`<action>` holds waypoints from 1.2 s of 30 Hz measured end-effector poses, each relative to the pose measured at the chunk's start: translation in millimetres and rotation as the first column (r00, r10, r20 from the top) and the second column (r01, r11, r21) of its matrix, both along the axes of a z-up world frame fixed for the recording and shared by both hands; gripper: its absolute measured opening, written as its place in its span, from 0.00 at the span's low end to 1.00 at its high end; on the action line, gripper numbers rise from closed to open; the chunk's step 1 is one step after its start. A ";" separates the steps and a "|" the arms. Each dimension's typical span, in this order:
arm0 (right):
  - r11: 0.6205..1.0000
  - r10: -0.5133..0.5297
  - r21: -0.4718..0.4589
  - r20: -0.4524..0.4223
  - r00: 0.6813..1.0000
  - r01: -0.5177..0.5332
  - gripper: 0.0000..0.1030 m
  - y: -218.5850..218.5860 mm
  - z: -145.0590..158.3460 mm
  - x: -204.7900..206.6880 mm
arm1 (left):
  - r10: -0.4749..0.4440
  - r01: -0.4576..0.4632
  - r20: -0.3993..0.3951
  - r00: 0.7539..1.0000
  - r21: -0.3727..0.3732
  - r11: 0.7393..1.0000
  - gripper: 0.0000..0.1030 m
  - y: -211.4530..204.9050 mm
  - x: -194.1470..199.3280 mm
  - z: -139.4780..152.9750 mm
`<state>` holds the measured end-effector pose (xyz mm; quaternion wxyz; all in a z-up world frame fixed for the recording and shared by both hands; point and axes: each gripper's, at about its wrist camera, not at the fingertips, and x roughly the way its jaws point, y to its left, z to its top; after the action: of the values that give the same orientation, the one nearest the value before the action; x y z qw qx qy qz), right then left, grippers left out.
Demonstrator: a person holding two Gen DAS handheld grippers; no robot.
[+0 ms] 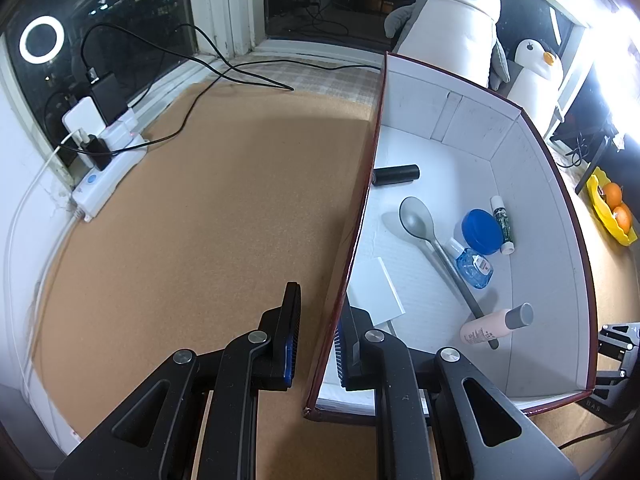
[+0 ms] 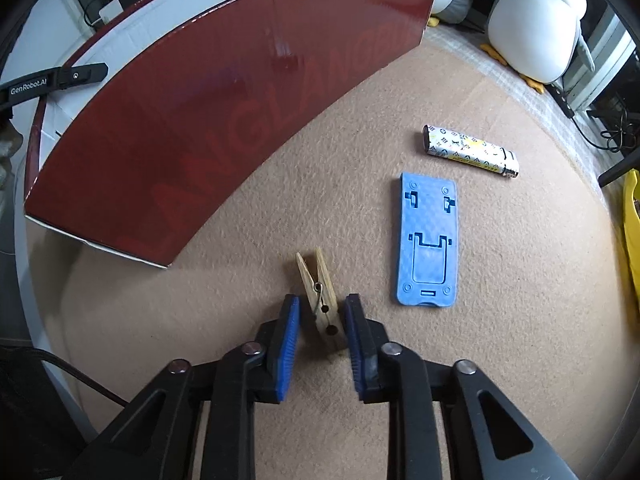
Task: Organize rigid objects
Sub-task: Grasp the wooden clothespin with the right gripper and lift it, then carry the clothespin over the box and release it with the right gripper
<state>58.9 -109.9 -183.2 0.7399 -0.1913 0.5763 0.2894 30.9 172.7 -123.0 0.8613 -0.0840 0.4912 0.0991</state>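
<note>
A red box with a white inside [image 1: 472,120] stands on the cork mat; its red outer wall fills the left of the right wrist view [image 2: 224,112]. Inside lie a black cylinder [image 1: 396,175], a grey spoon [image 1: 416,220], a blue lid [image 1: 481,232], a small blue bottle [image 1: 474,266], a lip balm [image 1: 502,224], a pink bottle [image 1: 494,326] and a white card [image 1: 376,290]. My left gripper [image 1: 320,320] straddles the box's left wall, jaws apart. My right gripper [image 2: 322,320] is open around a wooden clothespin [image 2: 320,300] on the mat. A blue phone stand [image 2: 428,240] and a patterned lighter [image 2: 470,151] lie to the right.
A power strip with chargers and cables [image 1: 108,160] sits at the mat's far left. Plush penguins [image 1: 460,20] stand behind the box, one also in the right wrist view [image 2: 536,20]. A yellow bowl of oranges [image 1: 612,208] is at the far right.
</note>
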 end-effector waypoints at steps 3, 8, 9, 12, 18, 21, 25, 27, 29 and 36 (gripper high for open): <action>1.000 -0.016 0.010 -0.006 1.000 0.016 0.11 -1.5 0.1 1.8 | 0.000 0.000 0.000 1.000 -0.001 1.000 0.14 0.0 0.2 0.2; 0.995 -0.073 0.060 -0.006 0.997 0.074 0.11 -10.7 10.2 5.3 | 0.000 0.000 0.001 1.000 -0.002 1.000 0.14 -0.2 0.5 0.4; 0.994 -0.086 0.073 -0.003 0.996 0.086 0.11 -13.4 14.5 6.7 | 0.000 0.000 0.000 1.000 -0.001 1.000 0.14 -0.2 0.4 0.4; 0.986 -0.117 0.120 0.022 0.993 0.113 0.11 -29.5 33.2 11.2 | -0.001 0.001 0.000 1.000 0.000 1.000 0.14 -1.3 1.6 0.1; 0.972 -0.143 0.198 0.086 0.986 0.124 0.11 -31.0 76.0 27.5 | -0.001 0.001 -0.004 1.000 -0.003 1.000 0.13 -2.0 5.2 -2.2; 0.966 -0.143 0.232 0.106 0.984 0.115 0.11 -21.2 91.0 37.9 | -0.004 0.004 -0.010 1.000 -0.003 1.000 0.12 -2.2 7.2 -4.0; 0.961 -0.127 0.259 0.111 0.986 0.095 0.11 3.6 102.2 53.7 | -0.005 0.005 -0.016 1.000 -0.003 1.000 0.11 -2.7 10.2 -6.7; 0.962 -0.111 0.261 0.115 0.987 0.078 0.11 16.3 105.1 57.3 | -0.005 0.005 -0.018 1.000 -0.003 1.000 0.11 -2.6 10.8 -7.7; 0.963 -0.095 0.262 0.115 0.989 0.062 0.11 27.6 105.6 62.6 | -0.004 0.004 -0.019 1.000 -0.001 1.000 0.11 -2.7 11.0 -8.3; 0.964 -0.057 0.265 0.111 0.992 0.026 0.11 58.8 102.1 82.1 | 0.002 -0.002 -0.023 1.000 -0.001 1.000 0.10 -2.1 12.0 -9.8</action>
<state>140.9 -51.1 -81.1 0.7973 -0.0960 0.4920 0.3362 43.0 170.6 -132.8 0.8554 -0.0836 0.5011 0.1007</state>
